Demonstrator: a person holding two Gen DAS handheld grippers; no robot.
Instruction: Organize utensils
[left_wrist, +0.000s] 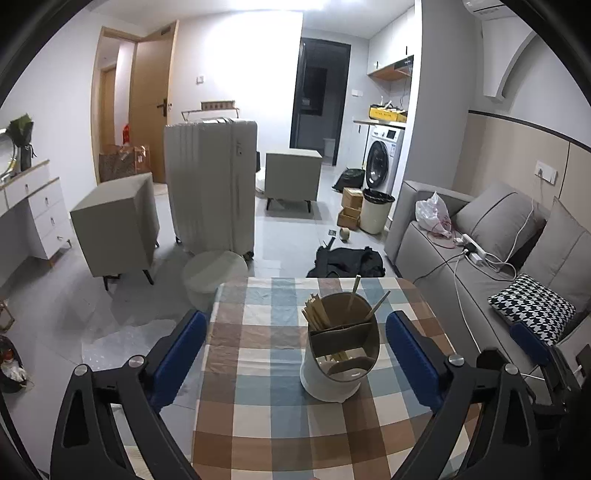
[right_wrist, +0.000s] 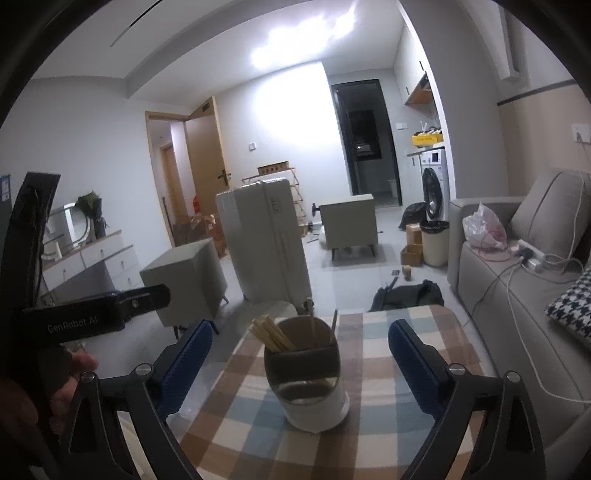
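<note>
Chopsticks (left_wrist: 316, 314) stand bundled in the rear-left compartment of a white utensil holder (left_wrist: 332, 376), and we see that holder sitting upright on the checked tablecloth (left_wrist: 258, 369), apart from both sets of fingers. Starting on the left, our left gripper (left_wrist: 295, 350) has its blue pads spread wide with nothing between them but cloth and the holder, which stands in the gap, closer to the right-hand pad (left_wrist: 413, 358) than to the left-hand one. Two loose sticks (left_wrist: 376, 306) lean out of the rear-right side of the holder, beyond the fingertips. A dark divider crosses the holder's mouth, and its front compartment shows pale contents we cannot make out clearly. Moving to the right wrist view, our right gripper (right_wrist: 301, 358) also has its jaws wide apart and grips nothing; the utensil holder (right_wrist: 314, 398) stands centred between its pads, slightly ahead of the tips, with the chopsticks (right_wrist: 271, 334) fanning toward the left pad. Left of that jaw, the body of the other gripper crosses the frame, held by a hand (right_wrist: 62, 384). Farther right, past the right pad, a grey sofa (right_wrist: 517, 295) runs beside the table.
</note>
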